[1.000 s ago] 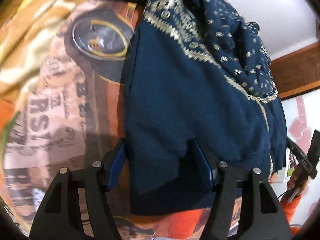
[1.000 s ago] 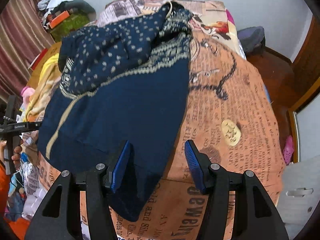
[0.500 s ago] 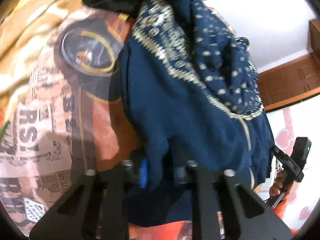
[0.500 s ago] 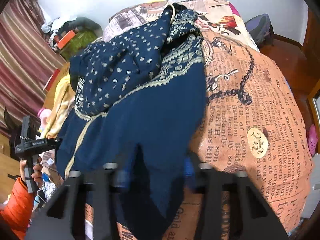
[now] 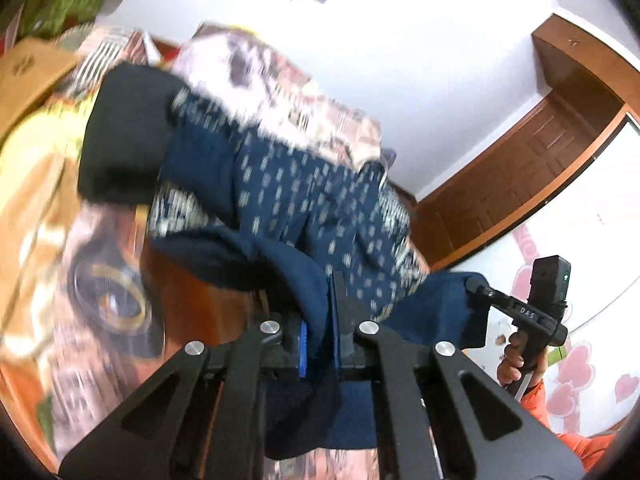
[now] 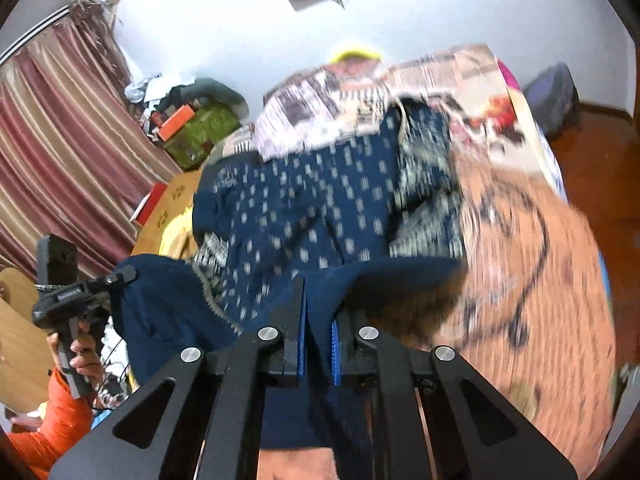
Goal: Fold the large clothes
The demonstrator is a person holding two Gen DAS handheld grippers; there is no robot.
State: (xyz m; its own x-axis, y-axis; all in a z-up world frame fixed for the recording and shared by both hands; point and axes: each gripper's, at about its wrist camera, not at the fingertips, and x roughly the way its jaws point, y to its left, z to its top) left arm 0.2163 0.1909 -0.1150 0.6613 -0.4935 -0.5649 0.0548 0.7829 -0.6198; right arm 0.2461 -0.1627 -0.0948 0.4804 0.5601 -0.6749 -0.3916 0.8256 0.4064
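A large navy garment [image 5: 304, 200] with pale dots and patterned borders lies on a bed covered by an orange newspaper-print sheet [image 5: 100, 312]. My left gripper [image 5: 320, 320] is shut on the garment's plain navy hem and holds it lifted above the bed. My right gripper [image 6: 318, 320] is shut on the same hem [image 6: 360, 280] further along, also lifted. The garment [image 6: 312, 208] hangs between both grippers and the bed [image 6: 540, 280]. Each view shows the other gripper [image 5: 532, 312] [image 6: 68, 288] in a hand, holding the cloth.
A black cloth [image 5: 124, 136] and a yellow cloth [image 5: 36, 152] lie on the bed's left side. Striped curtains [image 6: 60, 152] and cluttered boxes [image 6: 192, 128] stand at left. A wooden door [image 5: 520, 184] is at right, a dark bag [image 6: 556, 92] on the floor.
Both grippers closed on the navy hem and lifted it off the bed. The views tilted upward, and the garment's lower edge rose with the grippers.
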